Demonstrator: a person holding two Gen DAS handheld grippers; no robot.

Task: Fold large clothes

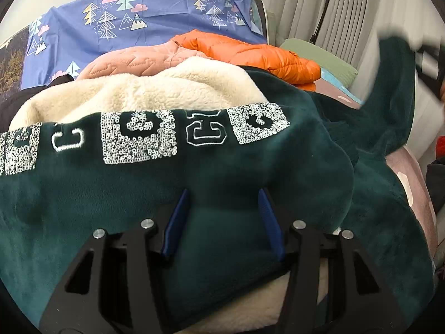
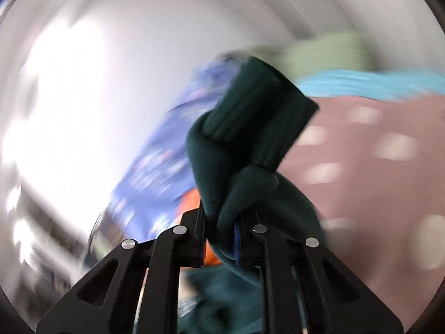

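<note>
Your right wrist view is badly smeared: the pink dotted bedspread (image 2: 361, 167) and the blue tree-print sheet (image 1: 144, 14) read only as streaks there. One dark green sweatshirt (image 1: 211, 172) lies across the heap before you, its sequinned lettering cut off at the left edge and its cream fleece lining (image 1: 144, 91) showing. Behind it lie one pink quilted jacket (image 1: 144, 61) and one orange puffer jacket (image 1: 250, 53), both partly hidden. Your left gripper (image 1: 222, 208) stands half open with green fabric bunched between the blue pads. Your right gripper (image 2: 222, 222) is clamped on the sweatshirt's ribbed cuff (image 2: 261, 117), lifted.
</note>
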